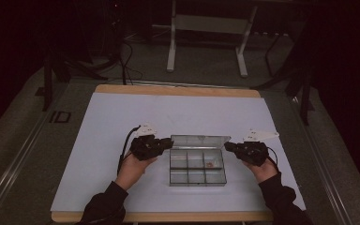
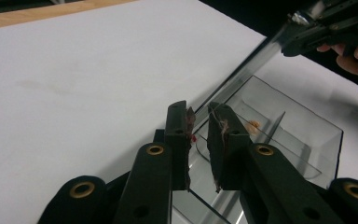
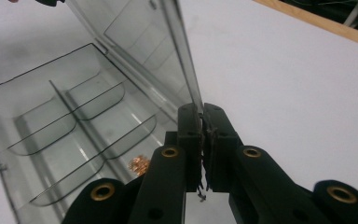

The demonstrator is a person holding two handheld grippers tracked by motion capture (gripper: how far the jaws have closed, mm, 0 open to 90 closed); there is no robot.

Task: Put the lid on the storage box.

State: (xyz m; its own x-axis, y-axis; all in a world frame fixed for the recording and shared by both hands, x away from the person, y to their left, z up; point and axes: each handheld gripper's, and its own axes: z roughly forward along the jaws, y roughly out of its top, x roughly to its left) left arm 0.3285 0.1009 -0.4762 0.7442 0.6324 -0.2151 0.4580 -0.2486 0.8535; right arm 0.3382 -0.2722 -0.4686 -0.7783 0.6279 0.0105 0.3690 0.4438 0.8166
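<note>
box mid-bench, lid raised | left gripper and right gripper — fingers clenched on lid corners | risk — uneven pull twists the lid, or it slips and drops shut

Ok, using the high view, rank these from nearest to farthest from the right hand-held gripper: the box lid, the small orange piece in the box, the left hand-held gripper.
1. The box lid: its right corner sits at the right hand-held gripper.
2. The small orange piece: in the box's right-hand compartment, back row.
3. The left hand-held gripper: across the box, at the lid's left corner.
</note>
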